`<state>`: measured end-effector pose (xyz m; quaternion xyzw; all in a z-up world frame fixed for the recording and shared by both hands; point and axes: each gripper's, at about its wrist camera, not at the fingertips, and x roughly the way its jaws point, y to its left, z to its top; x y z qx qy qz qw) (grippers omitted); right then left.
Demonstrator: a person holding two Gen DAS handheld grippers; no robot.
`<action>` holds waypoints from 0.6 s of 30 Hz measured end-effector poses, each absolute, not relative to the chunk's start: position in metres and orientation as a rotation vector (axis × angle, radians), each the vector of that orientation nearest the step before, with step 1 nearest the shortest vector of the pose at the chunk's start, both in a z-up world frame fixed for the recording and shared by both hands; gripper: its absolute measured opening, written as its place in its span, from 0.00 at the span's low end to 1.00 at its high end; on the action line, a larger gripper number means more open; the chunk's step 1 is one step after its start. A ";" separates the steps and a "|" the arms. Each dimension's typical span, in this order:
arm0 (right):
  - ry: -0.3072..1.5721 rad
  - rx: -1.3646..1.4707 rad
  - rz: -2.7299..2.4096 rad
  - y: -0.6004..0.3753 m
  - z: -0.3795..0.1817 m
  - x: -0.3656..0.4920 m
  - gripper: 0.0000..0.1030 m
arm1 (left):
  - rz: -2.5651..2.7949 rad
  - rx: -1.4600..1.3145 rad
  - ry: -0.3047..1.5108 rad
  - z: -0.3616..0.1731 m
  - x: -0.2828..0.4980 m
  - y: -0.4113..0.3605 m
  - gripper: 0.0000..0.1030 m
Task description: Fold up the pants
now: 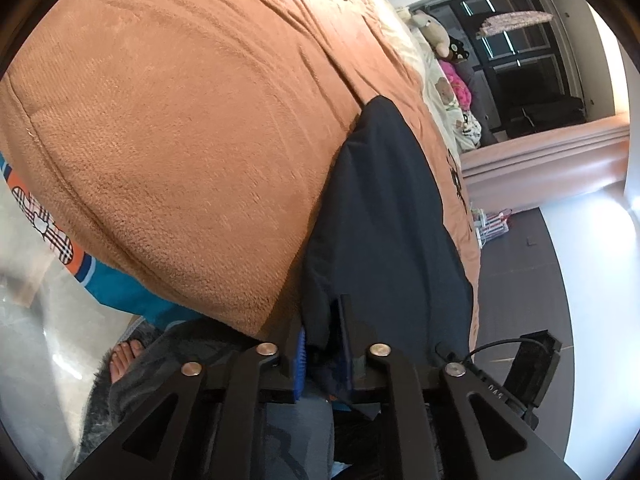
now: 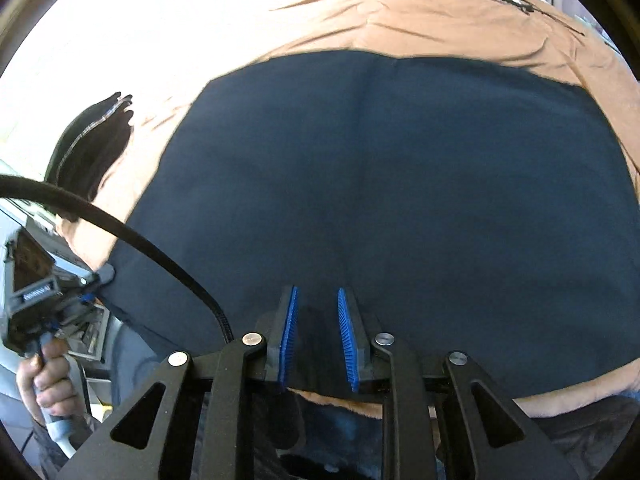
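Fabric fills the nearest part of both wrist views. In the left view, the left tool (image 1: 322, 344) pinches a bunched edge of the dark navy pants (image 1: 384, 216) between its blue-padded fingers (image 1: 301, 356), at the near edge of the bed. In the right view, the right tool (image 2: 318, 336) sits low over the near hem of the pants (image 2: 400, 200), its blue pads (image 2: 289, 332) a narrow gap apart with a strip of the dark cloth lying between them; the pads do not visibly press on it. To the left in that view, a hand (image 2: 46, 380) grips the handle of the left tool (image 2: 105, 272), whose tip meets the pants' corner, and a black cable (image 2: 120, 228) arcs across. Beyond the tools the pants lie spread flat on a tan fleece blanket (image 1: 180, 120) covering the bed. Farther off, plush toys (image 1: 434, 30) rest by the pillows, with a dark window (image 1: 520, 60) behind.
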<state>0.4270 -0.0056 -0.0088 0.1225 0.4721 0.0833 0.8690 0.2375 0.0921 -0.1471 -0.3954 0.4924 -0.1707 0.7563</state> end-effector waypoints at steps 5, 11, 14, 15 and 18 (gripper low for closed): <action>0.985 0.247 0.152 -0.008 -0.011 0.450 0.18 | -0.365 -0.878 1.065 -0.147 0.240 0.089 0.22; 1.003 0.266 0.121 -0.020 -0.025 0.482 0.18 | -0.344 -0.892 1.071 -0.152 0.247 0.084 0.22; 1.005 0.266 0.118 -0.024 -0.025 0.497 0.18 | -0.331 -0.890 1.072 -0.151 0.249 0.083 0.22; 1.008 0.266 0.119 -0.025 -0.025 0.503 0.18 | -0.329 -0.892 1.070 -0.151 0.249 0.083 0.22; 1.015 0.260 0.126 -0.027 -0.023 0.520 0.18 | -0.316 -0.900 1.064 -0.150 0.249 0.082 0.22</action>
